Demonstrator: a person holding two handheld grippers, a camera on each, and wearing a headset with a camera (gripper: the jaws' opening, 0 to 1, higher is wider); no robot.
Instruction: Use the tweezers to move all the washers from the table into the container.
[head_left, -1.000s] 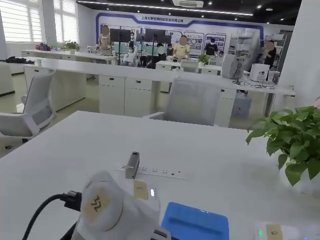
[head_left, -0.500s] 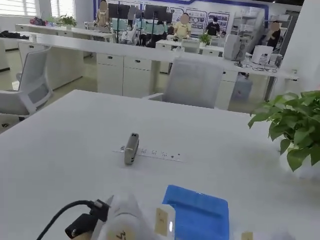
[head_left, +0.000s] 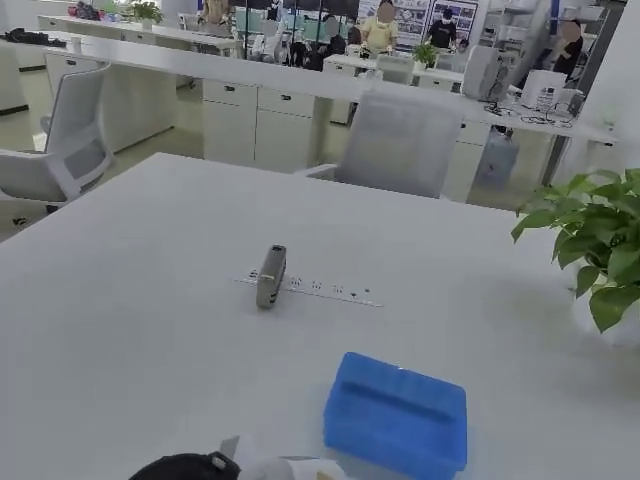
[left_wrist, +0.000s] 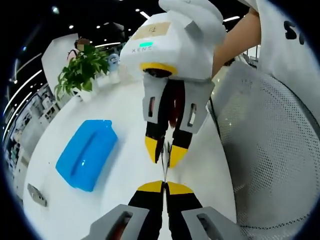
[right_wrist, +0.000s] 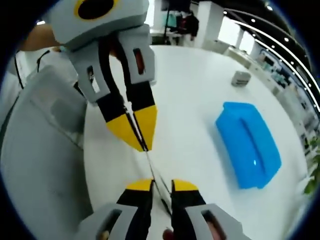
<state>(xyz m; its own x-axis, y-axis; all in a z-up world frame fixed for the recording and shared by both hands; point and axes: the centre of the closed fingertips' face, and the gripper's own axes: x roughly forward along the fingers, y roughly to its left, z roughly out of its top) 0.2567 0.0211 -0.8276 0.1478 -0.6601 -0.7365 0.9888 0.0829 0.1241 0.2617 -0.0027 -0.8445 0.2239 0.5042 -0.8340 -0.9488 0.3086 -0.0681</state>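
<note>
In the left gripper view my left gripper (left_wrist: 165, 186) and my right gripper (left_wrist: 163, 149) meet tip to tip above the table's near edge. Thin metal tweezers (left_wrist: 163, 170) run between them. The left jaws are shut on one end. The right jaws hold the other end with a narrow gap between their tips. The right gripper view has the same: my right gripper (right_wrist: 162, 186) below, the left gripper (right_wrist: 137, 131) above, the tweezers (right_wrist: 150, 162) between. The blue container (head_left: 395, 415) (left_wrist: 85, 152) (right_wrist: 247, 145) lies on the table beyond them. A gripper (head_left: 260, 468) peeks in at the head view's bottom edge.
A small grey device (head_left: 270, 276) rests on a socket strip (head_left: 320, 289) mid-table. A potted plant (head_left: 600, 235) stands at the table's right edge. Office chairs (head_left: 400, 140) ring the far side. A mesh chair back (left_wrist: 270, 150) is close behind the grippers.
The head camera has tipped downward, so the table sits higher in view. The gripper at the bottom edge has sunk almost out of the picture. Container and grey device stay put.
</note>
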